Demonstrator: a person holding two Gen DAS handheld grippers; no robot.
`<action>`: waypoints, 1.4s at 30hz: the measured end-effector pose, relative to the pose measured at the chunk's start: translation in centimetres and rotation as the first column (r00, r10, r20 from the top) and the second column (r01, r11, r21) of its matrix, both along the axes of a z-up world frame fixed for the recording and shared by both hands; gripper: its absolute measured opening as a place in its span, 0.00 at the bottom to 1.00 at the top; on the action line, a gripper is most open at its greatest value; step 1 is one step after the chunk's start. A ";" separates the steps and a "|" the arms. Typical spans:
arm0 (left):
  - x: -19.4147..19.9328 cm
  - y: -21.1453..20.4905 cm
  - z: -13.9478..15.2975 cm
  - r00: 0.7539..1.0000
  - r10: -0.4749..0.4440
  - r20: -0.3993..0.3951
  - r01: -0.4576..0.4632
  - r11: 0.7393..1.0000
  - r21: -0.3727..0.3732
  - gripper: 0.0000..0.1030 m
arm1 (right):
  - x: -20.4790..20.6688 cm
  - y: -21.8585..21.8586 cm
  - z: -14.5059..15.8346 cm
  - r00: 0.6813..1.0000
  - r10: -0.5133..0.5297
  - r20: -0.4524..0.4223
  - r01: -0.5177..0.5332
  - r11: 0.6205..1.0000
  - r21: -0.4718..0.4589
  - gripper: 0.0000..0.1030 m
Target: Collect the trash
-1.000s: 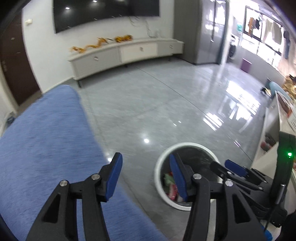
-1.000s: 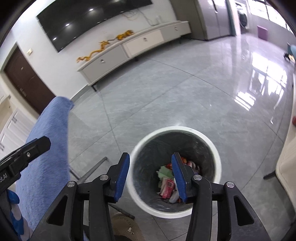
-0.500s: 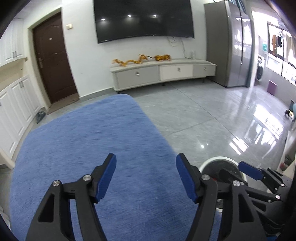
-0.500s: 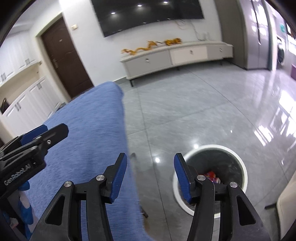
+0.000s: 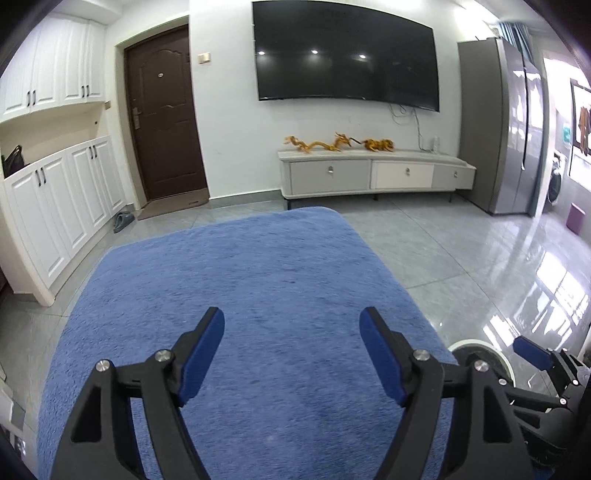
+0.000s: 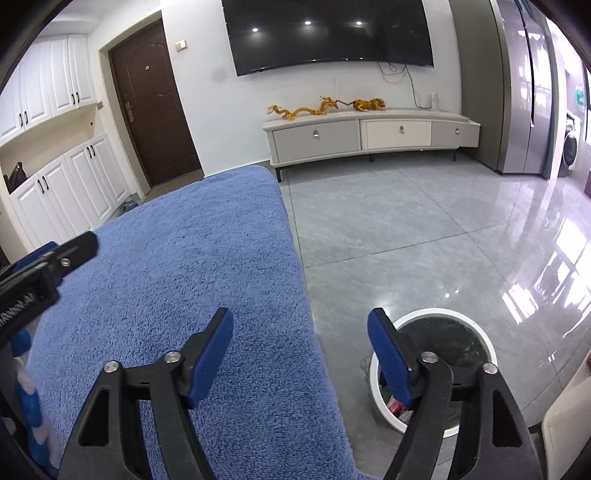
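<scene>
The left gripper [image 5: 291, 332] hangs over a blue cloth [image 5: 258, 280]; its jaws stand wide and are opening, with nothing between them. The right gripper [image 6: 300, 334] sits above the cloth's right edge, its jaws also wide and opening, empty. From the right wrist view, the bin [image 6: 476, 332], white-rimmed and dark inside, stands on the grey floor [image 6: 424, 221] at about four o'clock, just beside the cloth, partly behind the right-hand finger. Some trash [image 6: 393, 404] lies at its bottom, too hidden to make out. At twelve o'clock a low cabinet [image 6: 369, 136] stands under a wall television [image 6: 325, 33].
</scene>
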State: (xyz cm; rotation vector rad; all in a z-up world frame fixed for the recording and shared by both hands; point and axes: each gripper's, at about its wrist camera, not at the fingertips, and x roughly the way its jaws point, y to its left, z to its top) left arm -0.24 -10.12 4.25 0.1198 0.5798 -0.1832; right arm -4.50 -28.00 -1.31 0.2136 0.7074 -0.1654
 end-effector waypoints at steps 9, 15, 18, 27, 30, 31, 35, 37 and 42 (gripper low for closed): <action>-0.6 3.0 -0.3 0.998 0.059 0.028 -0.058 0.998 -0.025 0.73 | 0.1 2.3 0.3 1.000 -0.008 0.016 0.010 0.995 -0.102 0.88; -0.1 3.6 -1.1 0.997 0.079 0.022 -0.079 0.997 -0.007 0.73 | 0.4 2.8 0.2 1.000 -0.017 0.026 0.020 0.991 -0.133 0.97; 0.3 3.7 -1.6 0.997 0.082 0.011 -0.082 0.997 -0.002 0.73 | 0.6 2.5 -0.1 0.999 -0.024 0.026 0.027 0.991 -0.134 0.98; 1.4 2.9 -2.9 0.996 0.086 -0.016 -0.085 0.996 0.026 0.73 | 1.0 1.9 -0.8 0.998 -0.053 0.025 0.056 0.989 -0.136 0.99; 1.7 2.7 -3.3 0.996 0.087 -0.027 -0.086 0.996 0.033 0.76 | 1.1 1.7 -1.0 0.998 -0.059 0.025 0.062 0.988 -0.141 0.99; 1.7 2.6 -3.5 0.996 0.087 -0.030 -0.086 0.996 0.033 0.81 | 1.2 1.7 -1.0 0.998 -0.062 0.026 0.065 0.988 -0.143 0.99; 1.7 2.3 -3.6 0.996 0.081 -0.026 -0.080 0.996 0.036 0.87 | 1.2 1.5 -1.0 0.997 -0.073 0.027 0.076 0.986 -0.147 0.99; 1.6 2.0 -3.6 0.997 0.071 -0.035 -0.070 0.997 0.032 0.88 | 1.3 1.4 -1.0 0.996 -0.079 0.026 0.083 0.985 -0.152 0.99; 1.0 1.1 -4.0 0.998 0.034 -0.052 -0.032 0.999 0.032 0.90 | 0.8 0.7 -1.1 0.994 -0.103 0.028 0.106 0.980 -0.166 0.99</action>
